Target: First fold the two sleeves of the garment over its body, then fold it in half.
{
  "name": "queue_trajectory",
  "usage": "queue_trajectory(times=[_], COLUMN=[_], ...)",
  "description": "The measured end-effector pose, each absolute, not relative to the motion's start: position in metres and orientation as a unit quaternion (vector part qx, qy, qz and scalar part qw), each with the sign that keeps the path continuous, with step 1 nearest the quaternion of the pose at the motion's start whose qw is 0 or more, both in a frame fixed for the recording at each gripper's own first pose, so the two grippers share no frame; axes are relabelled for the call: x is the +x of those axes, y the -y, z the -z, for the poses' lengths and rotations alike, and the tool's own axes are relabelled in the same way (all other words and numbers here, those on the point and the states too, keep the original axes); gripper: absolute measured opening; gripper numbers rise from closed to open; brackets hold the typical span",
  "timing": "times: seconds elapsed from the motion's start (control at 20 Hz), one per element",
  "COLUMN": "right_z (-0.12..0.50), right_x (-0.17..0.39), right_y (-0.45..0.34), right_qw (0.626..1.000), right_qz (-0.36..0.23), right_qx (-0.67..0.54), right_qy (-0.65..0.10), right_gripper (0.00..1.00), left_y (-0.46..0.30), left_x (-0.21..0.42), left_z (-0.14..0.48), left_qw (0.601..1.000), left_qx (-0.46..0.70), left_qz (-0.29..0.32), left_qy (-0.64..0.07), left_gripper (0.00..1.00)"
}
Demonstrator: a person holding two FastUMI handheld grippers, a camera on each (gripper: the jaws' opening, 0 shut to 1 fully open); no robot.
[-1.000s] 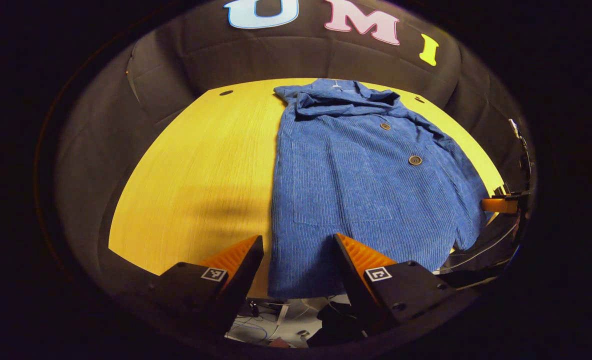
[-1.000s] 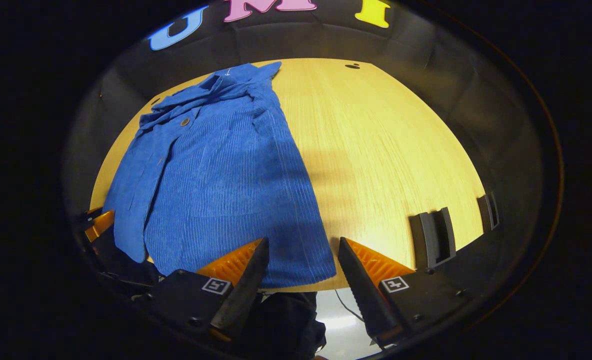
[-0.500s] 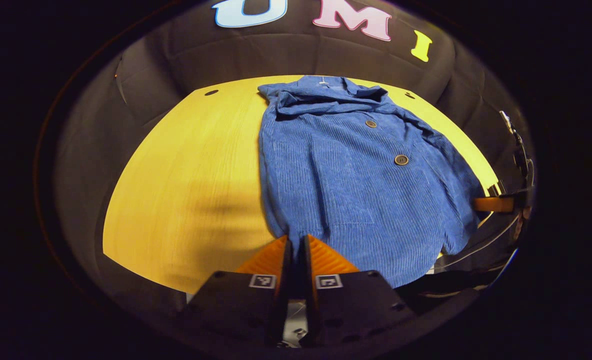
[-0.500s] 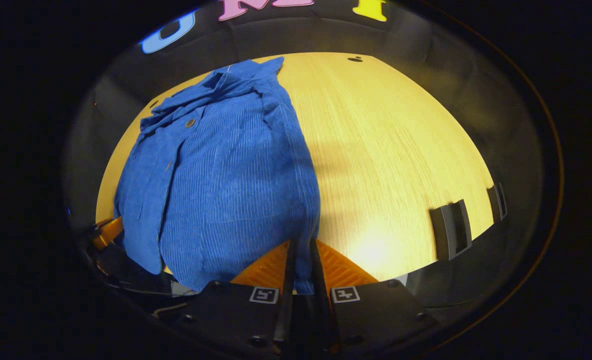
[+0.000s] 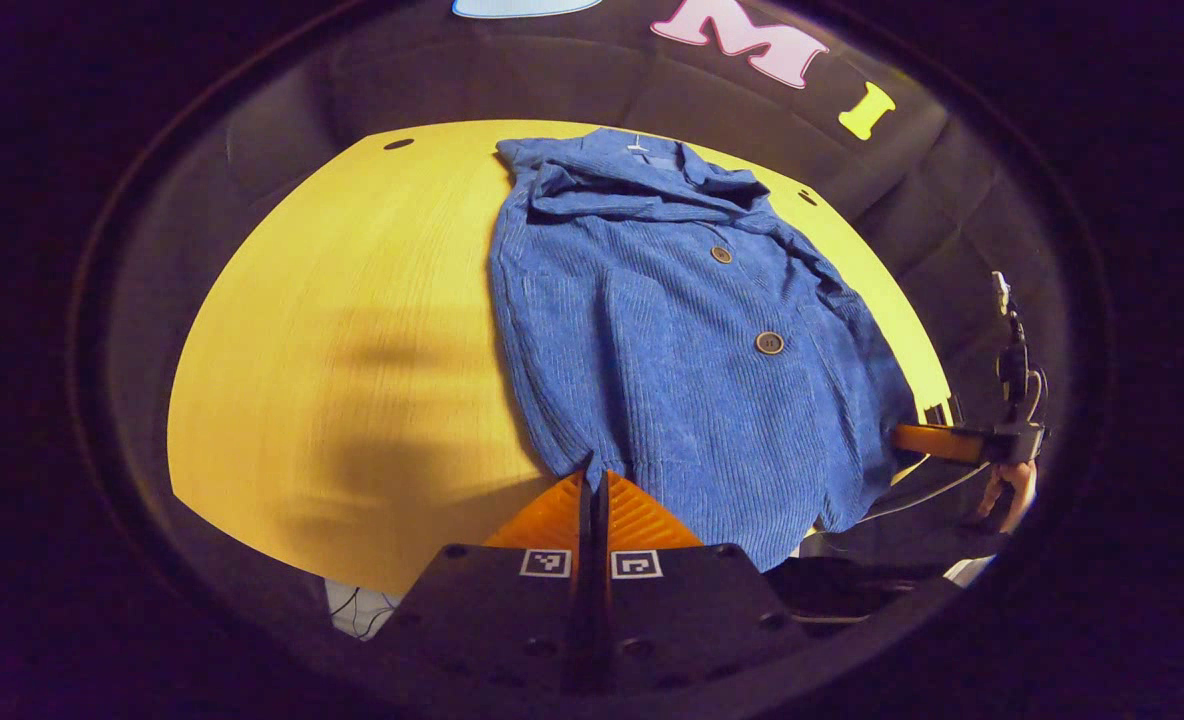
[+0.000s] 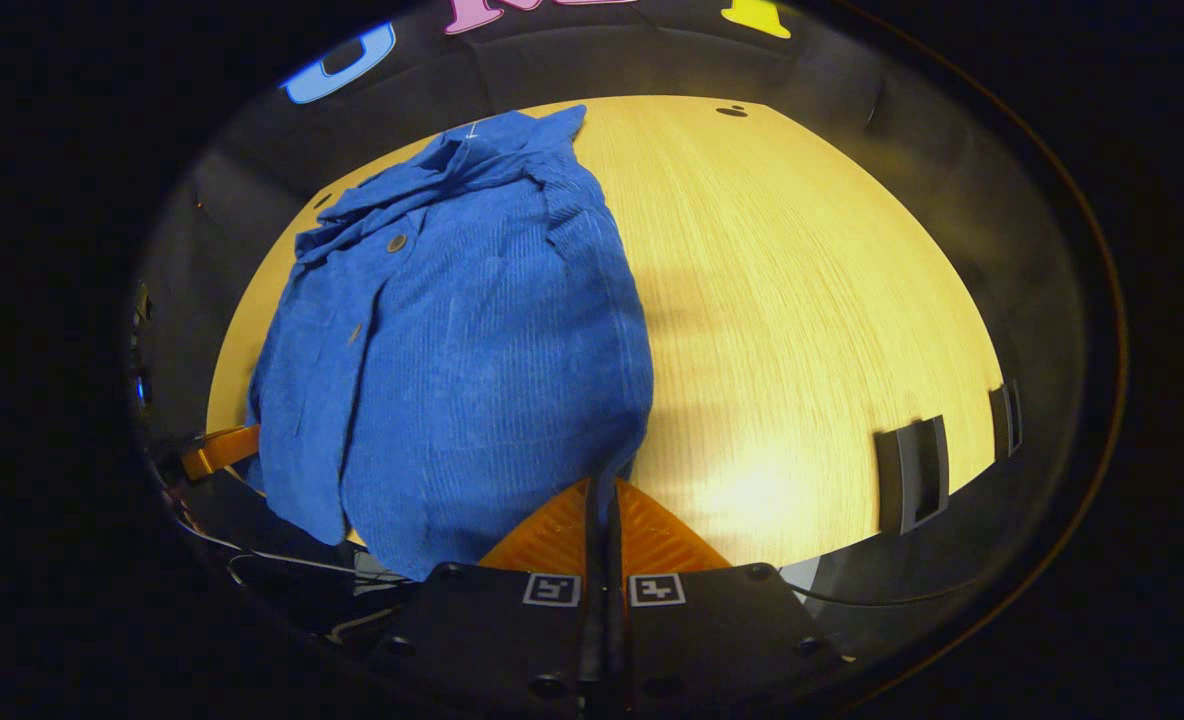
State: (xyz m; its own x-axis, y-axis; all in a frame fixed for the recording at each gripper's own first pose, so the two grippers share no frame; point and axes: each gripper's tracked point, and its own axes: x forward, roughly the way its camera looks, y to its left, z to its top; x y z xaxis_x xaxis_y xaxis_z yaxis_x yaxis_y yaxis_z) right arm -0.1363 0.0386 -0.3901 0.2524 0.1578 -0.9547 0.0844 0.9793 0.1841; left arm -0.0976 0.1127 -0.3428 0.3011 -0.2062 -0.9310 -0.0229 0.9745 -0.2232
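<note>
A blue corduroy jacket [image 5: 672, 330] lies on the yellow wooden table [image 5: 352, 330], collar at the far end, two brown buttons showing, both sleeves folded over its body. My left gripper [image 5: 592, 480] is shut on the hem's left corner, which is raised off the table. In the right gripper view the same jacket [image 6: 462, 320] bulges upward at its near edge, where my right gripper [image 6: 604, 487] is shut on the hem's right corner. The other gripper's orange finger [image 5: 937, 442] shows at the right of the left gripper view, and the left one [image 6: 220, 450] at the left of the right gripper view.
Bare table spreads left of the jacket in the left gripper view and right of it [image 6: 802, 300] in the right gripper view. Two dark brackets [image 6: 912, 472] sit at the table's near right edge. A hand [image 5: 1012, 490] and cables show by the far gripper.
Both grippers went from open around the hem to shut on its two corners. They have since lifted the hem, so the jacket's near edge bunches and rises off the table.
</note>
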Motion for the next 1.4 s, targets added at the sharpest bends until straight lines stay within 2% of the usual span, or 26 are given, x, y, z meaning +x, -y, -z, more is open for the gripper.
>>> queue_trajectory(times=[0.35,0.65,0.75,0.8,1.05,1.4], right_z=[0.316,0.275,0.265,0.257,0.231,0.253], right_x=[-0.082,-0.034,-0.010,0.002,0.078,0.219], right_y=[-0.062,-0.057,-0.052,-0.054,-0.061,-0.063], right_qw=[0.814,0.822,0.832,0.836,0.863,0.877], right_qz=[-0.112,-0.189,-0.187,-0.182,-0.146,-0.145], right_qx=[0.114,0.099,0.092,0.105,0.113,0.085], right_qy=[-0.558,-0.528,-0.514,-0.506,-0.471,-0.451], right_gripper=[0.04,0.04,0.00,0.04,0.03,0.04], left_y=[-0.115,-0.097,-0.097,-0.095,-0.128,-0.183], left_x=[-0.065,-0.018,0.000,0.010,0.081,0.177], left_z=[0.261,0.194,0.186,0.180,0.157,0.181], left_qw=[0.829,0.853,0.858,0.860,0.865,0.870], left_qx=[-0.118,-0.124,-0.119,-0.122,-0.146,-0.091], left_qz=[0.047,0.042,0.052,0.065,0.091,0.018], left_qy=[-0.545,-0.505,-0.497,-0.492,-0.471,-0.484], left_gripper=[0.00,0.00,0.00,0.00,0.00,0.00])
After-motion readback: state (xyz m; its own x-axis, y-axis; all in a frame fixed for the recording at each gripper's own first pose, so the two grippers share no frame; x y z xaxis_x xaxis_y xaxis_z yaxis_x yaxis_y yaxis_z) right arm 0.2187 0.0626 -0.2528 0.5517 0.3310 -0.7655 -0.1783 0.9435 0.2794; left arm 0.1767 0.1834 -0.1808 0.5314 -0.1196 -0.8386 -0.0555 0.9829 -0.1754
